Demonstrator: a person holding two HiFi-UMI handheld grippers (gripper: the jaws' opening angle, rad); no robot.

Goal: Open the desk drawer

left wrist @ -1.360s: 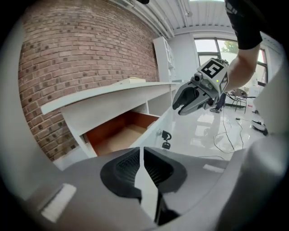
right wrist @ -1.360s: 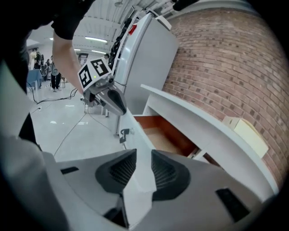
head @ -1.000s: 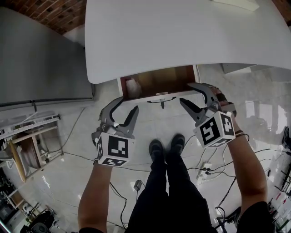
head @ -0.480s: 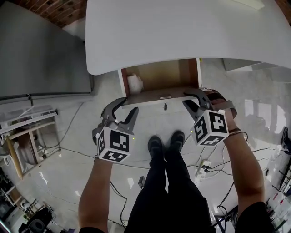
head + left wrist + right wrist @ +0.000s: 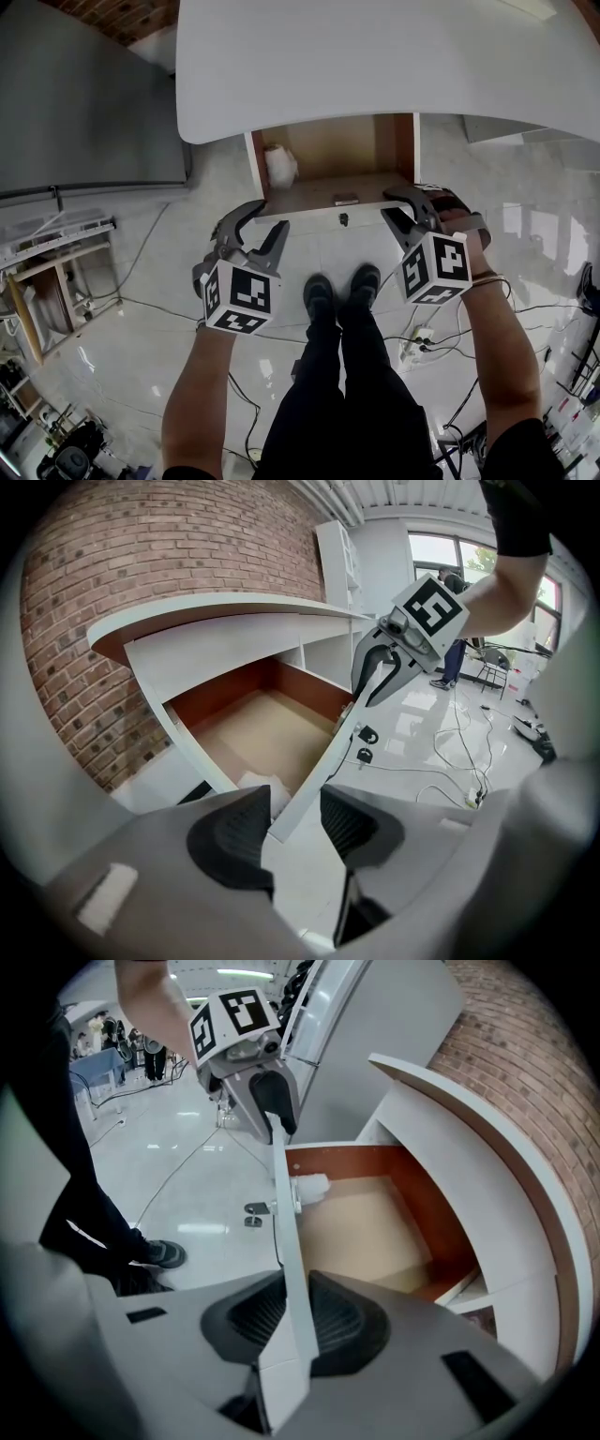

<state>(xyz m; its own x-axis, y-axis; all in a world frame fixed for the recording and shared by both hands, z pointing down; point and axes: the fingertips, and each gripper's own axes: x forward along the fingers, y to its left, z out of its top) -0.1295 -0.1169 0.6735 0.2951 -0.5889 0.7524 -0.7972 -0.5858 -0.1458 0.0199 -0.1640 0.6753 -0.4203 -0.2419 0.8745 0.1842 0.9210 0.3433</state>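
The desk drawer (image 5: 328, 155), brown inside, stands pulled out from under the white desk top (image 5: 375, 66). Its white front panel (image 5: 323, 208) runs between my two grippers. My right gripper (image 5: 386, 201) is at the panel's right end, and its jaws are closing with both pads pressed on the panel (image 5: 286, 1232). My left gripper (image 5: 267, 217) is open at the left end. There the panel's corner (image 5: 328, 761) sits between the pads with a gap on either side. A key (image 5: 343, 219) hangs from the lock in the panel's middle.
A crumpled white object (image 5: 279, 167) lies in the drawer's front left corner. My legs and black shoes (image 5: 337, 291) stand just behind the drawer front. Cables and a power strip (image 5: 417, 345) lie on the glossy floor. A brick wall (image 5: 75, 621) stands behind the desk.
The drawer has slid further out of the desk. The right gripper's jaws have shut onto the front panel. Both grippers have sunk a little.
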